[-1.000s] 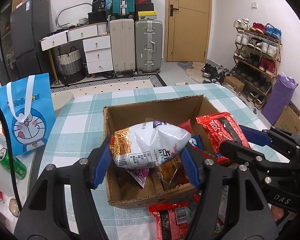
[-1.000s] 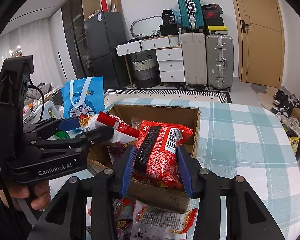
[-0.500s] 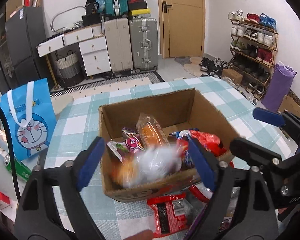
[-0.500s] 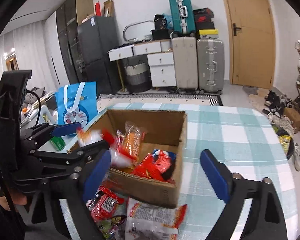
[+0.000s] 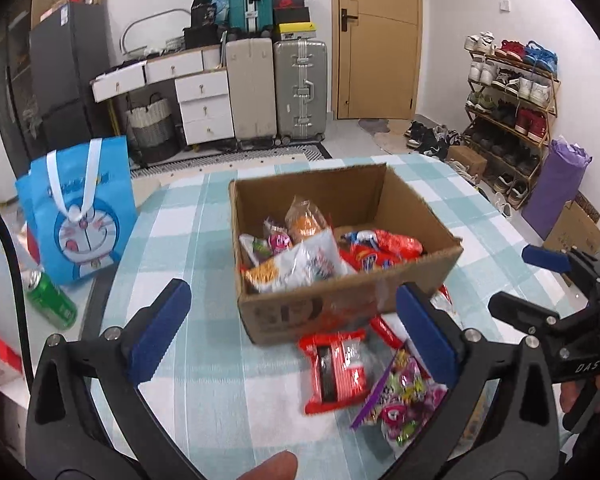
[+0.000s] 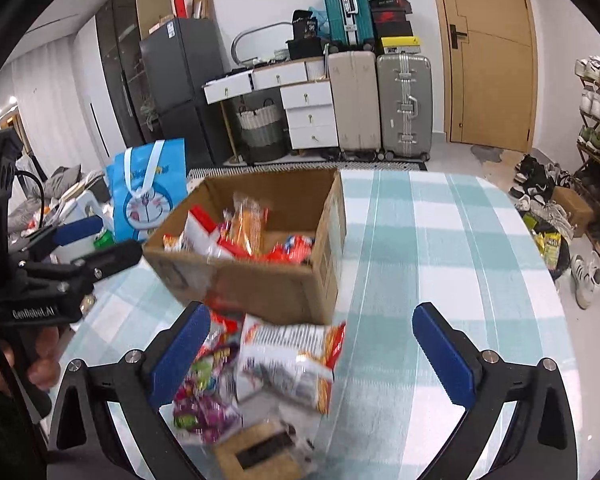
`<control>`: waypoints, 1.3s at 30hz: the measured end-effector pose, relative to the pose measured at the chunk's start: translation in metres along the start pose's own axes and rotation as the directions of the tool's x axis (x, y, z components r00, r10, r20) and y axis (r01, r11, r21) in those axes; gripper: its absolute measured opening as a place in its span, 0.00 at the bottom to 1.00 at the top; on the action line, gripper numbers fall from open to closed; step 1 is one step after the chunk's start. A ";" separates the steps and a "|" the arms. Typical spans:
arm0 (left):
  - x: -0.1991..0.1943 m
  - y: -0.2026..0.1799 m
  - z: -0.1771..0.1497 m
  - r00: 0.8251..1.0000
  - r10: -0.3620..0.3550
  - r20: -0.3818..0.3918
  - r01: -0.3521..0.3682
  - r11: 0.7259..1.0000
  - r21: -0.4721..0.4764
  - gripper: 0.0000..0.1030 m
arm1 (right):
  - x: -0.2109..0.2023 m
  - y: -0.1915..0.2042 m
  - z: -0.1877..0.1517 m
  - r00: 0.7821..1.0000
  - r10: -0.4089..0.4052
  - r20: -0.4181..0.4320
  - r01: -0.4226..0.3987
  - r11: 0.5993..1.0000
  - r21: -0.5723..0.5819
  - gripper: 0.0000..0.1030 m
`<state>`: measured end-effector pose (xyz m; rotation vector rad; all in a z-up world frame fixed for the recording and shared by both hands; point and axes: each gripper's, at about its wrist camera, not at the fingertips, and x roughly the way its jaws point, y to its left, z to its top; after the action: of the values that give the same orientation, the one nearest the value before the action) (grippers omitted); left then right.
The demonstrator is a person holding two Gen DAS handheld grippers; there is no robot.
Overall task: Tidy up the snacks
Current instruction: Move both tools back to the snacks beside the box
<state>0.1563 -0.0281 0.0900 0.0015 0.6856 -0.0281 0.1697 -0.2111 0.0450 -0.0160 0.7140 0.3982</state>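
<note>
Grippers, left (image 5: 292, 330) and right (image 6: 312, 350), are opening, empty; red packet (image 5: 336, 370) lies under the left, nearer.

cardboard box (image 5: 340, 304): one
suitcases (image 5: 298, 88): three
cartoon gift bag (image 5: 78, 216): one
green can (image 5: 52, 300): one
grippers (image 5: 296, 328): two

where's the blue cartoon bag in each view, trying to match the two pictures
Left wrist view: the blue cartoon bag stands at the left, off the table's left edge, left of the cardboard box, with a green can below it.
Right wrist view: the bag is at left of centre, just left of the box's far left corner.
Shared landmark: the silver suitcase beside the door.
</note>
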 end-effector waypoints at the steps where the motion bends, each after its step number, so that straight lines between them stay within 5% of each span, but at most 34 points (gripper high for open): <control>1: -0.003 0.002 -0.004 1.000 -0.004 -0.007 0.004 1.000 -0.008 0.99 | 0.000 0.000 -0.003 1.000 -0.001 -0.008 0.001 1.000 -0.001 1.00; 26: 0.013 -0.012 -0.078 0.980 -0.040 -0.194 0.030 0.998 -0.055 0.99 | 0.000 0.003 -0.081 0.984 -0.002 -0.176 0.005 1.000 0.017 1.00; 39: 0.040 -0.042 -0.091 0.948 -0.114 -0.298 0.092 0.992 -0.086 0.99 | 0.002 -0.004 -0.096 0.979 -0.027 -0.200 0.029 1.000 0.004 1.00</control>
<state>0.1288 -0.0705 -0.0051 -0.1007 0.9935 -0.1060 0.1120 -0.2282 -0.0296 -0.0601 0.9125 0.3702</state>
